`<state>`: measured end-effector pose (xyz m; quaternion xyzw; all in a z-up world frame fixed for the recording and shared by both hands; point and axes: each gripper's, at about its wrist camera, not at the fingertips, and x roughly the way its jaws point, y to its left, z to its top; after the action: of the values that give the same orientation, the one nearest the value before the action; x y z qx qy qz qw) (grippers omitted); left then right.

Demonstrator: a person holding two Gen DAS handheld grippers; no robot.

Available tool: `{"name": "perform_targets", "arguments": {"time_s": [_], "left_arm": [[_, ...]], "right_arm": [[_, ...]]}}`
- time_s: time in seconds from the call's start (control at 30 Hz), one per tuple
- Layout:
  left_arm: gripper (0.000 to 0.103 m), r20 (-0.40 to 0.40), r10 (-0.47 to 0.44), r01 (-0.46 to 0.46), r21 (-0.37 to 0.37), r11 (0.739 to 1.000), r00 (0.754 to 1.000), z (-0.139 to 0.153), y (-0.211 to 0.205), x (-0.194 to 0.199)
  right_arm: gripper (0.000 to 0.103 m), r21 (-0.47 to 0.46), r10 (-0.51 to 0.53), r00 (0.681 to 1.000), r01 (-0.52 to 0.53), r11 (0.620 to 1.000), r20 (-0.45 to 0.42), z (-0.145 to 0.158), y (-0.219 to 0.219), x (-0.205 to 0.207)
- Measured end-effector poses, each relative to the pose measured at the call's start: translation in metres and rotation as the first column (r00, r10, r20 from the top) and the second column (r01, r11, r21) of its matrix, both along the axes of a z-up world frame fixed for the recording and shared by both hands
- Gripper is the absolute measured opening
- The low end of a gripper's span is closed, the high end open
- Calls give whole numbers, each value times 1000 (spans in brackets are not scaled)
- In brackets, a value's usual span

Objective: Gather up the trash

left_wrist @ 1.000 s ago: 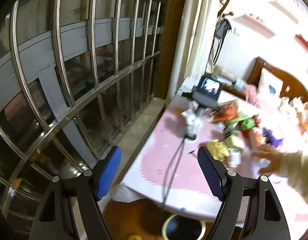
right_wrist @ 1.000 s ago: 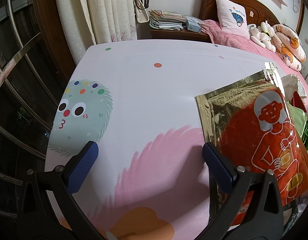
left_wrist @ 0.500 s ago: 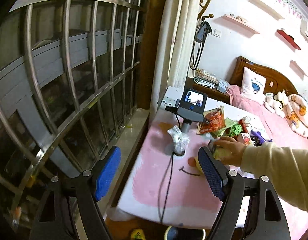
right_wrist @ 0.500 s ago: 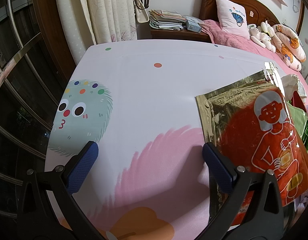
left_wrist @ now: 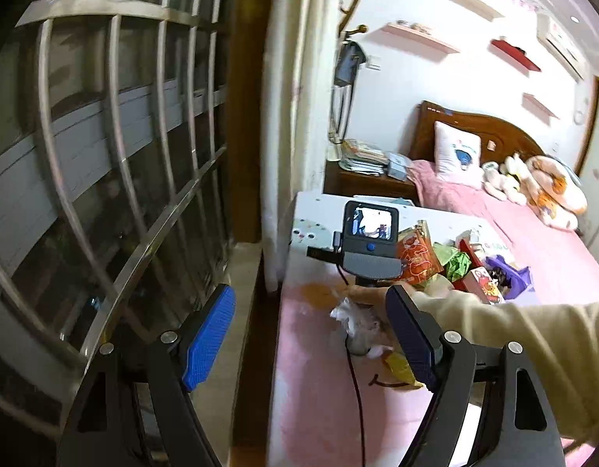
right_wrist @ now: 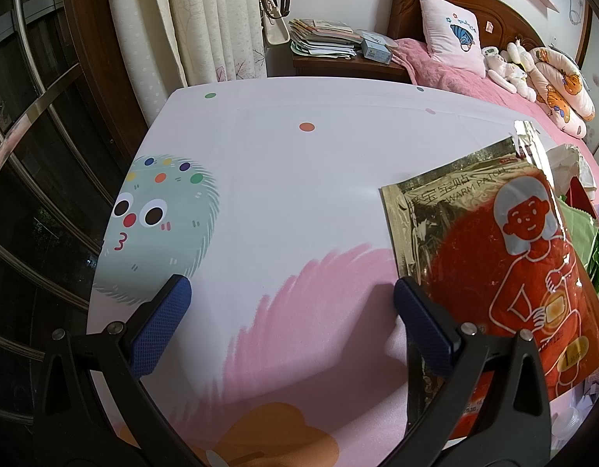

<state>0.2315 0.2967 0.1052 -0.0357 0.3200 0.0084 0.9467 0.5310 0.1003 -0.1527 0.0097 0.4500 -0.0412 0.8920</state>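
Left tongs (left_wrist: 311, 334) wide, empty, right tongs (right_wrist: 291, 321) wide beside warm-patch packet (right_wrist: 505, 257)

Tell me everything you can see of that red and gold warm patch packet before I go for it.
The warm patch packet is a flat, shiny foil pouch: gold upper part printed "WARM PATCH", red lower part with a cartoon figure. It looks crinkled and its top right corner is torn open. It lies on the printed table cover, overlapping green wrappers at its right edge. The right tongs stand open just left of it, not gripping it.
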Motion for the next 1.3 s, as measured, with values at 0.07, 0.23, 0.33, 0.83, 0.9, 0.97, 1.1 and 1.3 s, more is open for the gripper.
{"name": "perform_targets", "arguments": {"time_s": [0.07, 0.23, 0.33, 0.83, 0.9, 0.97, 1.1, 1.3], "left_arm": [[81, 17, -14, 14, 7, 1000, 1000, 1, 3, 3], [81, 47, 8, -8, 8, 1000, 999, 3, 11, 0], [81, 36, 28, -28, -8, 1000, 999, 2, 12, -7], [82, -58, -38, 37, -29, 999, 998, 18, -106, -57], [83, -63, -56, 54, -26, 998, 996, 18, -132, -69], [83, -77, -63, 62, -12, 998, 995, 18, -161, -82], [83, -142, -63, 66, 14, 998, 988, 12, -216, -103], [83, -209, -65, 72, 28, 997, 976, -2, -278, -135]], "right_arm": [[103, 1, 1, 1000, -1, 1000, -3, 0, 0, 0], [69, 38, 31, 995, -28, 999, -91, 14, -2, -7], [69, 159, 82, 994, -71, 985, -67, 51, -10, -38], [69, 130, 270, 961, -276, 952, 59, 225, -199, -297], [69, 99, 262, 965, -263, 960, 26, 228, -231, -337], [69, 84, 236, 972, -234, 969, -15, 225, -262, -374], [69, 65, 165, 985, -162, 985, -45, 220, -313, -439], [69, 26, 74, 997, -73, 997, -25, 212, -362, -508]]}}
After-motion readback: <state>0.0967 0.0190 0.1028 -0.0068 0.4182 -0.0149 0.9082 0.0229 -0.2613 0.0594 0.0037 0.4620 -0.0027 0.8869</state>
